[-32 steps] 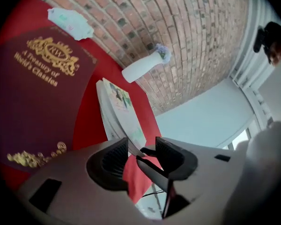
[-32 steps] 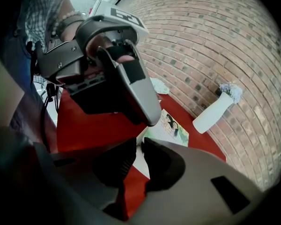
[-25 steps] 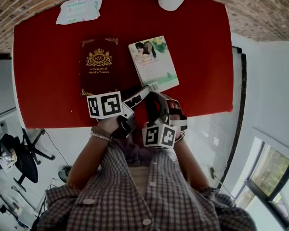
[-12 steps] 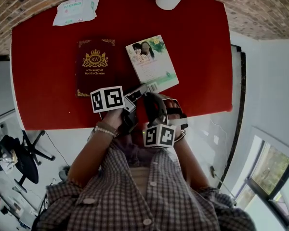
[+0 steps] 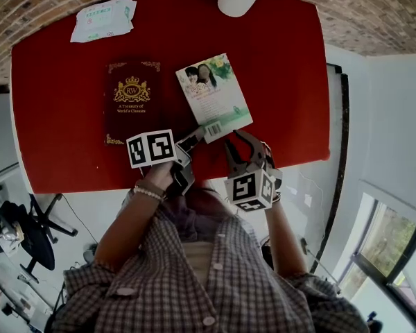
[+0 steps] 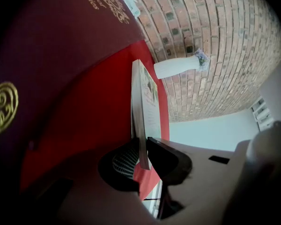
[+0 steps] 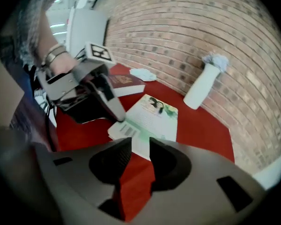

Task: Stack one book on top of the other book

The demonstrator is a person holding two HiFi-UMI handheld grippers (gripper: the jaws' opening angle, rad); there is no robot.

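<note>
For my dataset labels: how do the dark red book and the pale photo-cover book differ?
The dark red book lies square to the red table's edge; the pale book is turned askew. The dark red book is thicker and untouched; the left gripper's jaws have just been closing on the pale book's near corner. Both are closed, covers up.

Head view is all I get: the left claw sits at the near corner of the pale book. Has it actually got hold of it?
Observer: It looks so. In the left gripper view the pale book stands corner-first between the jaws of the left gripper, which have just been closing and look pressed on it.
Operator: And the other one?
Observer: The right gripper has just been opening its jaws, and only the red table shows between them.
Operator: Anything else I'm missing?
Observer: The white vase holds a greyish tuft in its mouth.
</note>
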